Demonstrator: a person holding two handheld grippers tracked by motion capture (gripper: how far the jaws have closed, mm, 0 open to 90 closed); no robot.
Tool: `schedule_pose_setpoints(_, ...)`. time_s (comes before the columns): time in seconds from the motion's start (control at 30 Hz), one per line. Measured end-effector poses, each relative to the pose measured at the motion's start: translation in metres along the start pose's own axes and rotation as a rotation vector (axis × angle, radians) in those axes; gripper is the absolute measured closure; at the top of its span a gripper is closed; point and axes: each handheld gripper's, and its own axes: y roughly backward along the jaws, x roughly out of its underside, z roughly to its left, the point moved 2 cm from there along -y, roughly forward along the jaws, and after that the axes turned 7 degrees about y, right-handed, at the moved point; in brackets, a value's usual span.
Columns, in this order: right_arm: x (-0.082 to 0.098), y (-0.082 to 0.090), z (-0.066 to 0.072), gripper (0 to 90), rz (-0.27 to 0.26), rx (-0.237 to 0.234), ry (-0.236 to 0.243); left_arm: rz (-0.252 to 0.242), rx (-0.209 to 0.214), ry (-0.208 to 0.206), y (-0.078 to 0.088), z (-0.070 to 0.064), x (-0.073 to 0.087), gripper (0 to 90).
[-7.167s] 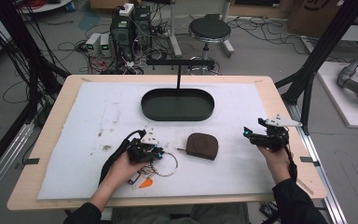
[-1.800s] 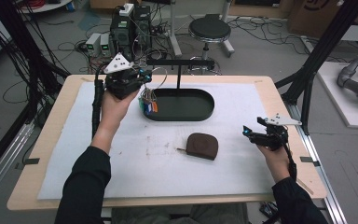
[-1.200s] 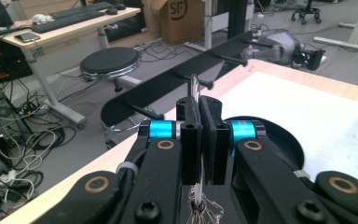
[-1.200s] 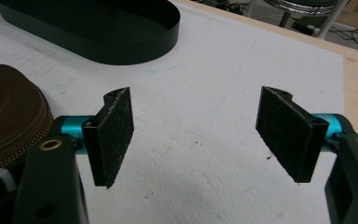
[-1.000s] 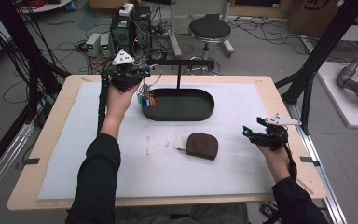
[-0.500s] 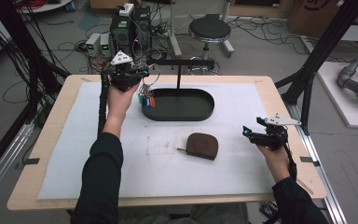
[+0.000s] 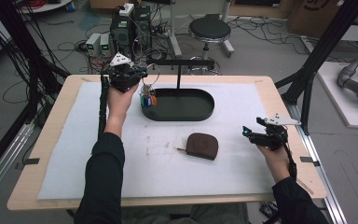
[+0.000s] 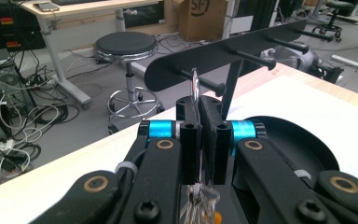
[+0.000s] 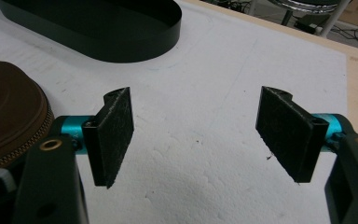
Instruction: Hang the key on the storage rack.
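My left gripper (image 7: pixel 139 74) is raised at the far left of the table and is shut on a metal key ring (image 8: pixel 195 85). Keys with coloured tags (image 7: pixel 147 100) hang below it. In the left gripper view the ring stands up between the closed jaws, right in front of a peg (image 8: pixel 205 83) of the black rack bar (image 8: pixel 223 58). The rack (image 7: pixel 179 62) rises on a post from a black oval tray (image 7: pixel 200 109). My right gripper (image 9: pixel 198 135) is open and empty, low over the white mat (image 7: pixel 168 163) at the right. A brown zipped pouch (image 7: pixel 203 145) lies to its left.
The pouch (image 9: pixel 9 112) sits close beside the right gripper's left jaw, with the tray wall (image 9: pixel 121 46) beyond it. Past the table's far edge stand a round stool (image 7: pixel 209 30), computer boxes (image 7: pixel 128 23) and loose cables. Black frame posts (image 7: pixel 317 60) flank the table.
The left gripper has carried the keys from the front of the mat up to the rack's left end. Over the last second it barely shifted. The right gripper has stayed put.
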Motion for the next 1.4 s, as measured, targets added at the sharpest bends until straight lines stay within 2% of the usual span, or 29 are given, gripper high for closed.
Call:
schedule_pose_setpoints(0.33,0.000,-0.001,0.000,28.0,0.003,0.001,-0.002,-0.006,-0.028,0.012,0.000,0.002,0.006,83.2)
schedule_pose_setpoints(0.43,0.000,-0.001,0.000,28.0,0.003,-0.004,-0.001,-0.013,-0.026,0.031,0.004,0.003,0.006,78.8)
schedule_pose_setpoints(0.57,0.000,-0.001,0.001,28.0,0.003,-0.006,0.001,-0.022,-0.026,0.031,0.010,0.000,0.006,64.8)
schedule_pose_setpoints(0.6,0.000,-0.001,0.001,28.0,0.005,-0.005,0.003,-0.031,-0.045,0.002,0.016,-0.006,0.007,60.7)
schedule_pose_setpoints(0.67,0.000,-0.001,0.001,28.0,0.006,-0.005,0.003,-0.018,-0.072,-0.040,0.022,-0.013,0.010,54.0)
schedule_pose_setpoints(0.73,0.000,-0.001,0.001,28.0,0.006,-0.004,0.004,-0.012,-0.074,-0.056,0.030,-0.019,0.013,50.9)
schedule_pose_setpoints(0.8,0.000,0.000,0.001,28.0,0.006,-0.002,0.005,-0.030,-0.066,-0.075,0.043,-0.026,0.017,48.8)
schedule_pose_setpoints(0.87,0.000,0.000,0.001,28.0,0.005,0.000,0.004,-0.026,-0.058,-0.080,0.053,-0.031,0.020,45.6)
schedule_pose_setpoints(1.03,0.000,0.001,-0.001,28.0,0.006,0.007,-0.007,-0.054,-0.010,-0.107,0.089,-0.047,0.037,39.2)
schedule_pose_setpoints(1.13,0.000,0.003,-0.002,28.0,-0.001,0.012,-0.019,-0.060,-0.010,-0.122,0.109,-0.055,0.052,36.6)
schedule_pose_setpoints(1.2,0.001,0.003,-0.003,28.0,-0.001,0.012,-0.020,-0.061,-0.012,-0.123,0.112,-0.057,0.055,34.4)
schedule_pose_setpoints(1.23,0.000,0.005,-0.004,28.0,-0.002,0.018,-0.025,-0.056,-0.024,-0.136,0.122,-0.061,0.065,33.5)
schedule_pose_setpoints(1.3,0.000,0.006,-0.004,28.0,-0.007,0.022,-0.031,-0.049,-0.026,-0.134,0.130,-0.063,0.075,32.5)
schedule_pose_setpoints(1.4,0.000,0.007,-0.005,28.0,-0.012,0.027,-0.034,-0.045,-0.025,-0.097,0.137,-0.059,0.092,30.6)
